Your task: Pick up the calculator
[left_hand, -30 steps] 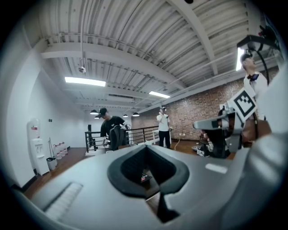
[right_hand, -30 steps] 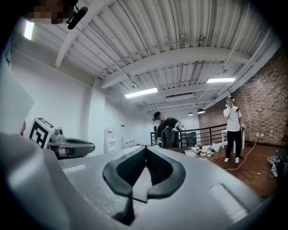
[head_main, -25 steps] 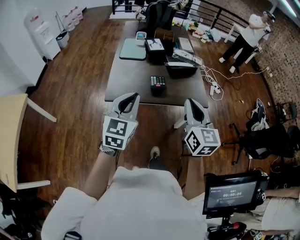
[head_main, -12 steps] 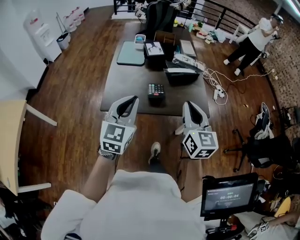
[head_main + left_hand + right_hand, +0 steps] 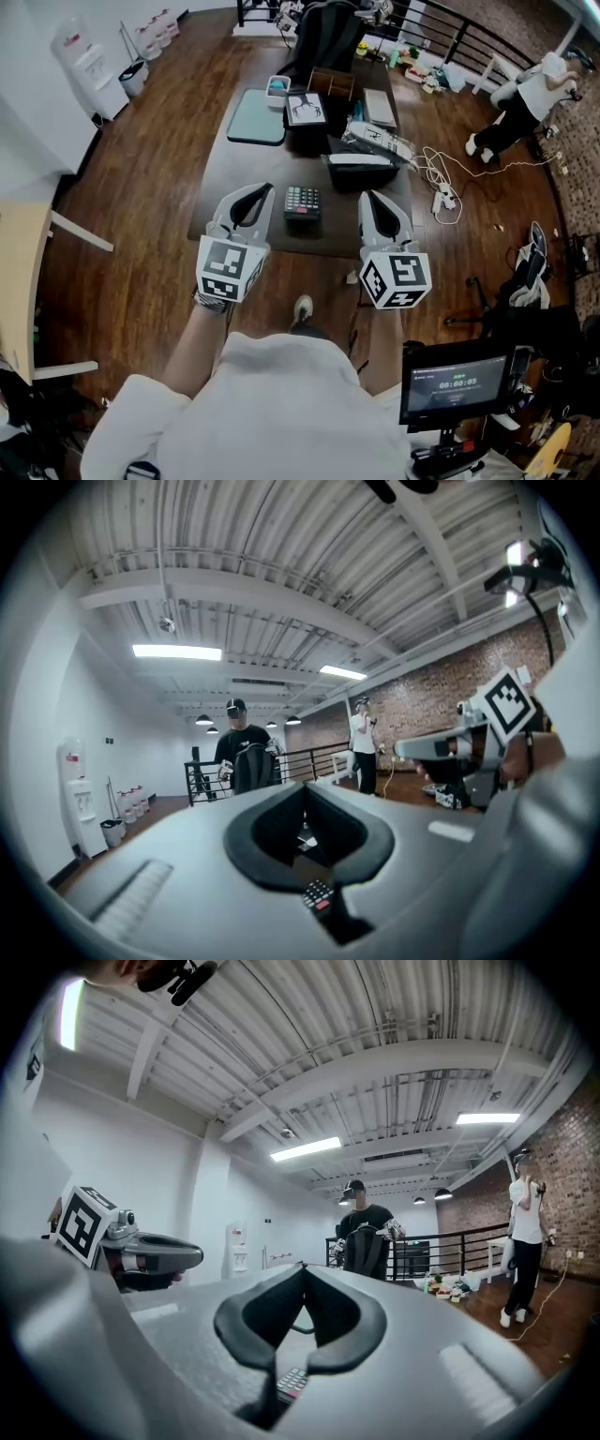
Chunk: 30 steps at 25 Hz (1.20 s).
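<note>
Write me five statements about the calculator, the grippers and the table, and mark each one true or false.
1. The calculator lies on the table. True.
2. The left gripper holds the calculator. False: its jaws are together on nothing, and the calculator lies free on the table.
3. The right gripper has its jaws wide apart. False: they are together.
4. In the head view the calculator shows between the two grippers. True.
5. The calculator sits on the green mat. False: it lies on bare tabletop, apart from the mat, nearer the person.

Blk calculator (image 5: 302,201) w/ red key; teal mat (image 5: 258,118); dk-brown table (image 5: 242,171).
</note>
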{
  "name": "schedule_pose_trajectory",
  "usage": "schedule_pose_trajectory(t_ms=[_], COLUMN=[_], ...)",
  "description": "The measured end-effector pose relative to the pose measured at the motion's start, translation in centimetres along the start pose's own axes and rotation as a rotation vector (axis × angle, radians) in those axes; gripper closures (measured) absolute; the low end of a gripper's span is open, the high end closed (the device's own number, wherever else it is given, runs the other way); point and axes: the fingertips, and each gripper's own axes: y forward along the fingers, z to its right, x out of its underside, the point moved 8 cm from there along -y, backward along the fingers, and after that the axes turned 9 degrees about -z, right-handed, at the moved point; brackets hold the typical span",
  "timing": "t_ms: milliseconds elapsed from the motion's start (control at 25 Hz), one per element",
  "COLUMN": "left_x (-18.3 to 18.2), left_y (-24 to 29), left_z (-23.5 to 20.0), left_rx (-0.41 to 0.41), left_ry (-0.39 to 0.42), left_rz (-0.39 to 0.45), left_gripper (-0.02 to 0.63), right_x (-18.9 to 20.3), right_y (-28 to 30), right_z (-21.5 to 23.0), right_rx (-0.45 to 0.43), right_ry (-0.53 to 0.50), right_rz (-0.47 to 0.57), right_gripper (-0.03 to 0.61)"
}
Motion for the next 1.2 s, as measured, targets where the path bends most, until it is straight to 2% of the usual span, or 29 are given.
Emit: schedule_pose_trajectory(t_ms=[520,880,1200], left_x=[-1.5,-1.4,-1.1], left_y=[6.2,7.3,8.5], left_z=[-0.3,-2.0,-3.6], left_rx=[-0.058,-0.078,-0.051], left_ry=[-0.048,-0.047,-0.046], left_rz=[-0.009,-0.031,-0.046], left_gripper=[0.607,0.607,0.607], right_x=[0.0,-0.5,-0.8], right_y=[3.9,6.5,7.7], right_z=[6.5,6.5,5.7], right_rx=[-0.030,-0.054,-0.065], right_ry=[0.001,-0.018,-0.068], right_rz=[-0.018,-0.035,-0.014], right_gripper=[0.577,0.577,0.577])
